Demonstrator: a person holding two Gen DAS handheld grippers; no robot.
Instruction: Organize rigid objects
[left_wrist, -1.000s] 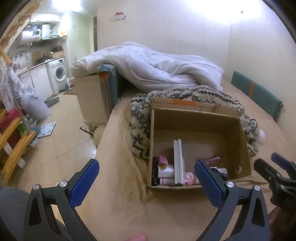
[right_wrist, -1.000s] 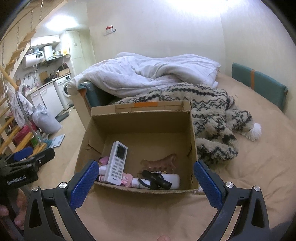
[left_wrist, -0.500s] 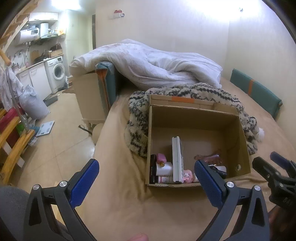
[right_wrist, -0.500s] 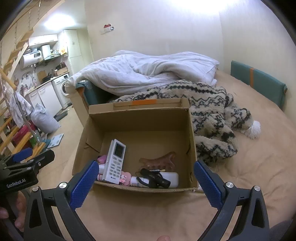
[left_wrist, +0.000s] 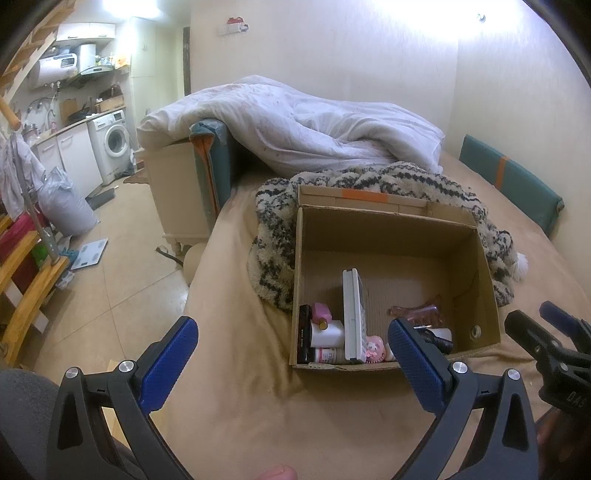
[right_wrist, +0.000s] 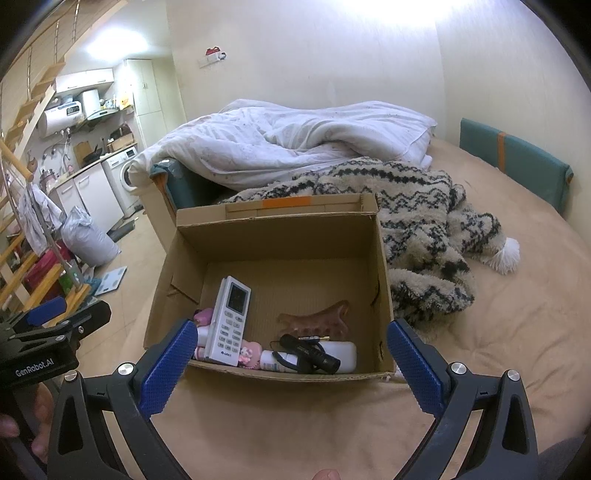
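Left gripper (left_wrist: 291, 354): you hold it with jaws wide apart, empty, above the tan bedspread (left_wrist: 240, 406), near and left of the box.
Right gripper (right_wrist: 290, 354): your jaws stand wide apart, empty, at the box's near wall.
Cardboard box (right_wrist: 382, 280): open-topped, on the bedspread, its far side against the patterned fleece blanket (right_wrist: 424, 221).
Remote control (right_wrist: 228, 319): white, leaning on the items at the box's near-left corner, screen end pointing far.
Black flashlight (right_wrist: 308, 353): lies across a white bottle (right_wrist: 341, 352) along the near wall.
Brown comb-like piece (right_wrist: 314, 321): flat on the box floor, right of the remote.
Pink items (right_wrist: 249, 352): against the near wall, partly hidden.
White duvet (right_wrist: 295, 144): heaped beyond the blanket.
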